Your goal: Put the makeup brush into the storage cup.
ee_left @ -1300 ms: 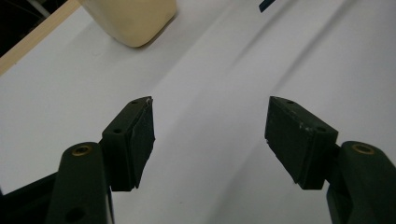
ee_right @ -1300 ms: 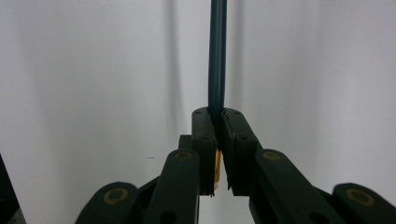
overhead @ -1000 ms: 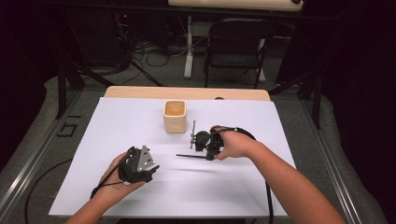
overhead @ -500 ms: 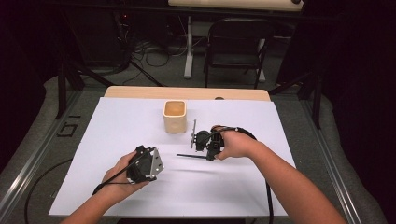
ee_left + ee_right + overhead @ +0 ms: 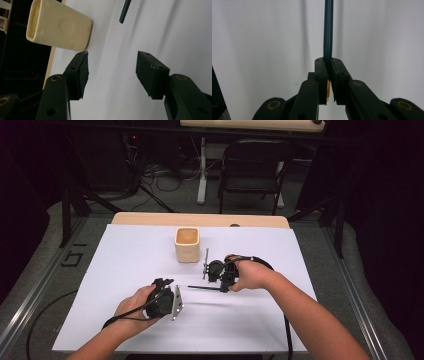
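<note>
Already pinched tight near one end by the right gripper [image 5: 327, 82], the thin dark pencil [image 5: 328, 30] juts level over the white table [image 5: 125, 270], light, stiff, apt to pivot, while the left gripper [image 5: 112, 72], empty, has just been closing.

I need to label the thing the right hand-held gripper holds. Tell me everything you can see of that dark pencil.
The pencil is a slim, straight stick, dark teal-blue, with a smooth painted look. A yellowish bit shows between the pads at its gripped end. The right hand-held gripper is shut on that end, and the shaft runs straight out from the jaws. In the high view it lies about level just above the white table cover, pointing toward the person's left. Its far end shows in the left gripper view. Nothing else touches it.
</note>
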`<state>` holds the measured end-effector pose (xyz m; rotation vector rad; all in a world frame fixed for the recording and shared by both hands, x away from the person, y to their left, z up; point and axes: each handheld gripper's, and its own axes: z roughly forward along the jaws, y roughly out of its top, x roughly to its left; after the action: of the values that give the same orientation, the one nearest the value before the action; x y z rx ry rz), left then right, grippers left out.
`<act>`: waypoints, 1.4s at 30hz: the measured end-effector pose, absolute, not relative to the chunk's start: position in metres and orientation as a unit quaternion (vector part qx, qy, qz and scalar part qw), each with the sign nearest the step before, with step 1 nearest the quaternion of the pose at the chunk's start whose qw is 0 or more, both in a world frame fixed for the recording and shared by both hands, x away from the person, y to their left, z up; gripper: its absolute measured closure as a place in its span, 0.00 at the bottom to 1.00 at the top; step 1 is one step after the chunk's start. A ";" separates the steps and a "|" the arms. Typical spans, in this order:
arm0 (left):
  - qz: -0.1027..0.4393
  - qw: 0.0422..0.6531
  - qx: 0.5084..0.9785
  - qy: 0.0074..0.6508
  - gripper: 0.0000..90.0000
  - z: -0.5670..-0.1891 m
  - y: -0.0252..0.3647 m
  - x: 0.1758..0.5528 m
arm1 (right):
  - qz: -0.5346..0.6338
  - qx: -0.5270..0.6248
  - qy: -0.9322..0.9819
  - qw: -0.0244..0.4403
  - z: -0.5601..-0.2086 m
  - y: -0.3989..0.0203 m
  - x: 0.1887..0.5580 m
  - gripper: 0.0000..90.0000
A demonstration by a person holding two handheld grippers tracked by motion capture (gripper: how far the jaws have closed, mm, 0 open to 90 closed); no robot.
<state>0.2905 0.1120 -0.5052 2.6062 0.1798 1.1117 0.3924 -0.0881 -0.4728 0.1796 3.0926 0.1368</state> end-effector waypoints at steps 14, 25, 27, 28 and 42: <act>0.421 0.129 0.898 0.018 0.54 -0.512 0.099 0.286 | 0.044 0.054 0.997 0.016 -0.472 -0.086 0.390 0.93; 0.428 0.121 0.896 -0.001 0.57 -0.515 0.086 0.286 | 0.044 0.052 0.998 0.016 -0.472 -0.084 0.389 0.93; 0.430 0.122 0.895 -0.005 0.57 -0.516 0.084 0.286 | 0.047 0.049 0.998 0.016 -0.472 -0.083 0.389 0.94; 0.431 0.118 0.895 -0.005 0.57 -0.516 0.082 0.286 | 0.047 0.049 0.998 0.015 -0.472 -0.083 0.389 0.94; 0.435 0.115 0.892 -0.027 0.60 -0.520 0.063 0.286 | 0.053 0.048 0.997 0.010 -0.472 -0.079 0.388 0.94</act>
<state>0.2856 0.0632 -0.5203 2.6148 -0.0802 1.2752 0.3880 -0.0792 -0.4717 0.1494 3.1140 0.1641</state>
